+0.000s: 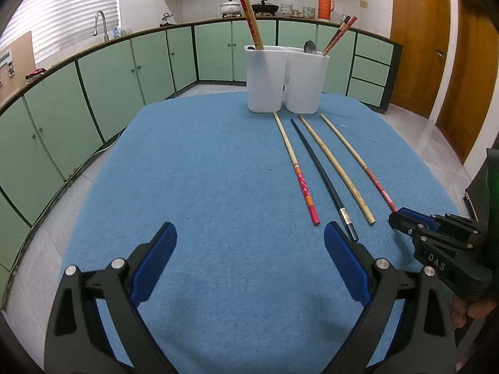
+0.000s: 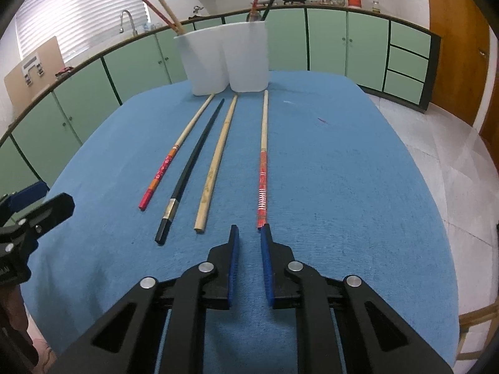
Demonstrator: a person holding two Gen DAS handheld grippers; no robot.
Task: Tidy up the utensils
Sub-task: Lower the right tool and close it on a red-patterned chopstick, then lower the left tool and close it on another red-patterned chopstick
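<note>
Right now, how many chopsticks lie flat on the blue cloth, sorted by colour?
Red-handled with pale tips: 2
Black: 1
Plain bamboo: 1
Total: 4

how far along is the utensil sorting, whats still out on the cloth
Partly done: the white holder already has chopsticks in both compartments and a spoon in one. In hand: nothing yet; the right gripper, jaws narrowed, sits at the near end of the red-patterned chopstick without clamping it. The left gripper is open. Left: four chopsticks on the blue cloth, including the black one.
</note>
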